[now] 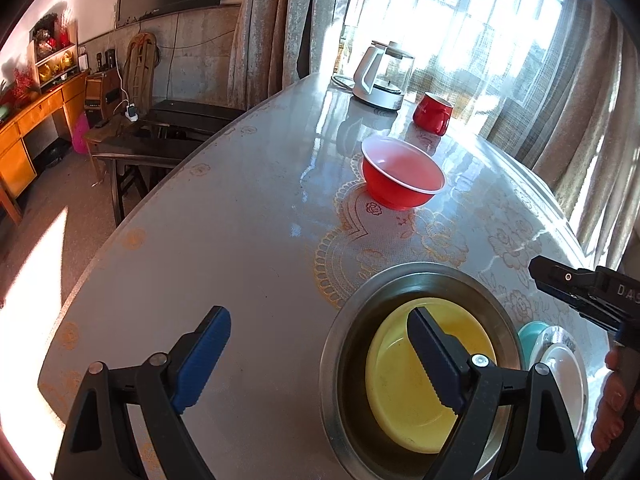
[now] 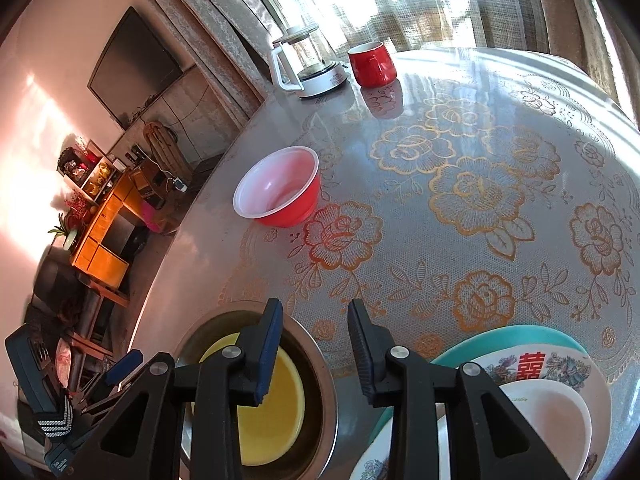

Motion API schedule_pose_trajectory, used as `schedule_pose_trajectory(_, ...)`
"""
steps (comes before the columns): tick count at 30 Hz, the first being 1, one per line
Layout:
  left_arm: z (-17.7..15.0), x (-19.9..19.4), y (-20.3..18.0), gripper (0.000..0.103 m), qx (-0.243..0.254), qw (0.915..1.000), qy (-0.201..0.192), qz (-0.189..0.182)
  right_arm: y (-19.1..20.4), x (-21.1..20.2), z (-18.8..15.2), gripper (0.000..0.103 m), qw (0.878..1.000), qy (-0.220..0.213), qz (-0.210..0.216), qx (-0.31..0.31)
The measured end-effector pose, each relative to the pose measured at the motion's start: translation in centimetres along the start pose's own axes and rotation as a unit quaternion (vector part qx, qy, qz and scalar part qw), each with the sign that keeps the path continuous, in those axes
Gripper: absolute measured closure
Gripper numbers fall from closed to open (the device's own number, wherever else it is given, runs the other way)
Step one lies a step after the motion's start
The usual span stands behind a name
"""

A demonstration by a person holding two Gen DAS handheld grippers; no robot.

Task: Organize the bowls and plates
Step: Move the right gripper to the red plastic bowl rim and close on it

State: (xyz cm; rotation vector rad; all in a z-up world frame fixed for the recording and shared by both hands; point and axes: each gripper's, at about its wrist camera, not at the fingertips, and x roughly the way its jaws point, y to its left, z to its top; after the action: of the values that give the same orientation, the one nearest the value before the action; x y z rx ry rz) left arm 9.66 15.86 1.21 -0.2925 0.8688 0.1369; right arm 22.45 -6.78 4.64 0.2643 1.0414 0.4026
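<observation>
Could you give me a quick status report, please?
Left gripper open, right gripper open, both empty. Yellow bowl nested in steel bowl. Red bowl still out, path unobstructed.

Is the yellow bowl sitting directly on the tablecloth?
No. The yellow bowl is nested inside the larger metal bowl, which itself rests on the floral tablecloth.

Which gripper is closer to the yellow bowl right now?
Left. The left gripper has one finger over the yellow bowl; the right gripper hangs beside the steel bowl.

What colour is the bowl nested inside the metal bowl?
Yellow bowl, clearest in the left wrist view, inside the metal bowl.
</observation>
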Motion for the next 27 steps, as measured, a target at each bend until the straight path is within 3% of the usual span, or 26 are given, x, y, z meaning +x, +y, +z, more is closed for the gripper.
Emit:
schedule_pose_trajectory(9,1.1,1.0,0.6,0.012,-0.011,0.9999,0.012,-0.003,0.6,3.3,3.1,0.066,0.999,0.021,0.031,-0.035)
schedule_pose_trajectory(20,2.8,1.8,1.6,0.012,-0.044,0.9988,0.016,-0.013,0.2,7.8,7.3,0.066,0.997,0.049,0.056,0.023)
schedule_pose_trajectory(27,3.7,2.1,1.5,0.012,-0.042,0.9988,0.012,-0.019,0.8,11.0,9.8,0.066,0.997,0.049,0.043,0.046)
